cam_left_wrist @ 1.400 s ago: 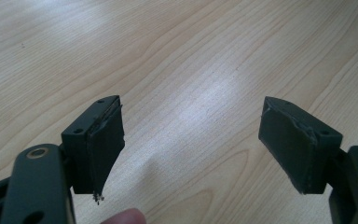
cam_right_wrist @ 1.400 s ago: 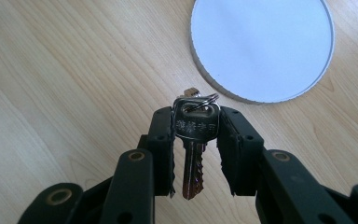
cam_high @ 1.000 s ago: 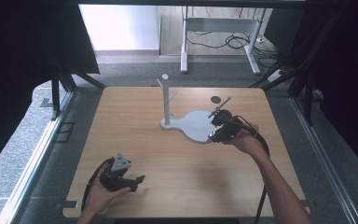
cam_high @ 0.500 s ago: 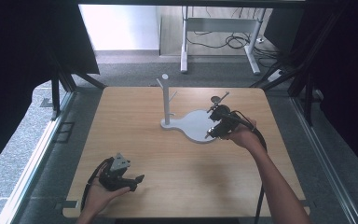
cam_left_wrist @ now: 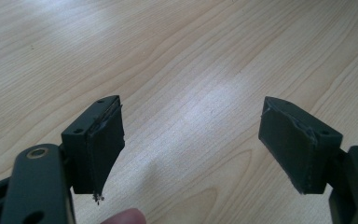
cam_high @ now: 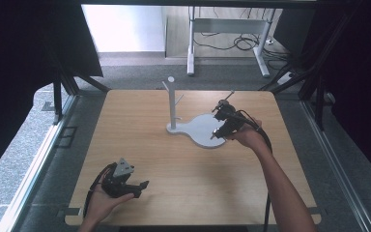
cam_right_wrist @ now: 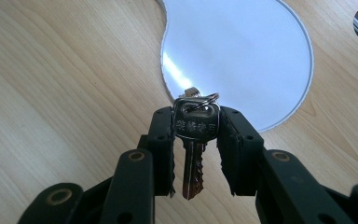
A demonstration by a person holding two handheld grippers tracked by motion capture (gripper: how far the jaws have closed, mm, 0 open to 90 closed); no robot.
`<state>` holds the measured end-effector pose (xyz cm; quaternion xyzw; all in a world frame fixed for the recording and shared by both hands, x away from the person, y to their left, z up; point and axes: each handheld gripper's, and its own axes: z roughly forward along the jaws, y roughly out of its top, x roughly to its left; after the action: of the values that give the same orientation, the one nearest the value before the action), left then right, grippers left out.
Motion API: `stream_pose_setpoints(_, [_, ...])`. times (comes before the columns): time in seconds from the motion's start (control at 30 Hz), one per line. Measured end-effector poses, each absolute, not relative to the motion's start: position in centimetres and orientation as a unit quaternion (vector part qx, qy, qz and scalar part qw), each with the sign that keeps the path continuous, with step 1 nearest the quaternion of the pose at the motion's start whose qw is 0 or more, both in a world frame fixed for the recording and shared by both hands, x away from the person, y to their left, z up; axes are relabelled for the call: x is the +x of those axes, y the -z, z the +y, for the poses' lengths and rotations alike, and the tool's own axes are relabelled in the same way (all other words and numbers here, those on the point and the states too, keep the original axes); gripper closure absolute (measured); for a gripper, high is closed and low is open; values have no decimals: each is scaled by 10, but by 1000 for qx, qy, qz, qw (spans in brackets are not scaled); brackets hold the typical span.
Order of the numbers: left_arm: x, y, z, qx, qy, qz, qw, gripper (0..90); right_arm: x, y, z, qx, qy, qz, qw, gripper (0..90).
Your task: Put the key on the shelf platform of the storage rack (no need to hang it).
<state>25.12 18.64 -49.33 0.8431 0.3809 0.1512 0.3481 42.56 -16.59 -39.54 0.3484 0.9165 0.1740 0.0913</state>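
Keys (cam_right_wrist: pixel 195 140) sit pinched by the head in my right gripper (cam_right_wrist: pixel 196 154), ring up, above the white base (cam_right_wrist: pixel 242 56) of the peg stand (cam_high: pixel 172 104), probably for hanging there. My left gripper (cam_left_wrist: pixel 191 149) rests spread and empty over the near bench (cam_high: pixel 183 169), nothing blocking the pegs.

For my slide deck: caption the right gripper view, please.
Right claw shut on a key above the white stand base.
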Motion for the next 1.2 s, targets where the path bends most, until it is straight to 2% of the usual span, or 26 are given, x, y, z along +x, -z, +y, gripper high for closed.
stream_pose_setpoints(1.2, [252,494,185,844,-150,380,348,225,466,426,-164,390,-163,901,95,680])
